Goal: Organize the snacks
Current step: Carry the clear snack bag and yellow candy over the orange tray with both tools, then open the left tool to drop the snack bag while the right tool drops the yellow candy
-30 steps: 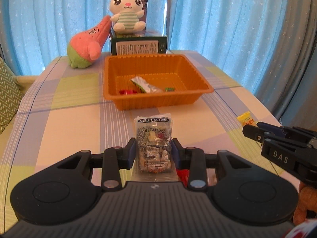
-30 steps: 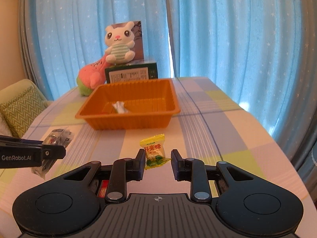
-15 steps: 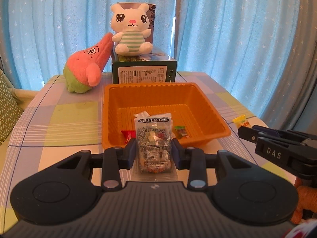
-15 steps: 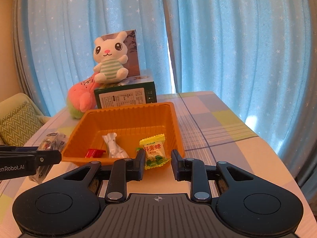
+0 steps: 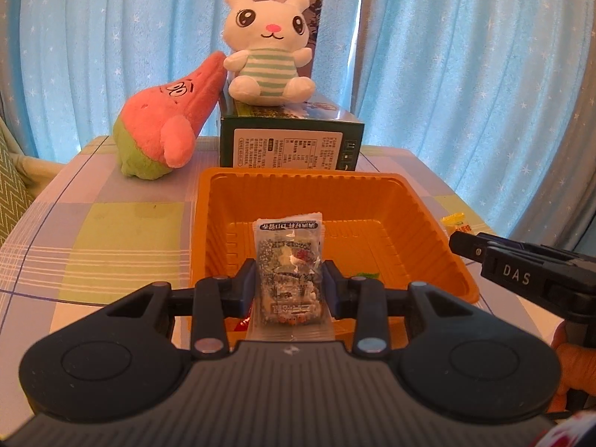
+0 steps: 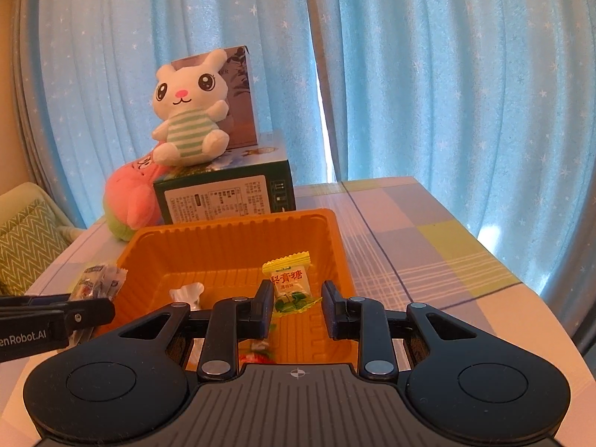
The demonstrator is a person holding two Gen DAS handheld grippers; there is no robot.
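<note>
Left wrist view: my 2 grippers hang over the orange tray, each carrying a snack.

The clear speckled packet (image 5: 288, 272) is pinched upright in my left gripper (image 5: 288, 290) above the orange tray (image 5: 428, 223); my right gripper (image 6: 296, 307) clamps the yellow candy (image 6: 290, 285) by its lower end over the tray's right half, plush rabbit (image 5: 270, 46) behind.

Glossy ribbed plastic tray (image 5: 421, 223), crinkly clear wrapper (image 5: 288, 260), plush toys (image 5: 268, 48)
</note>
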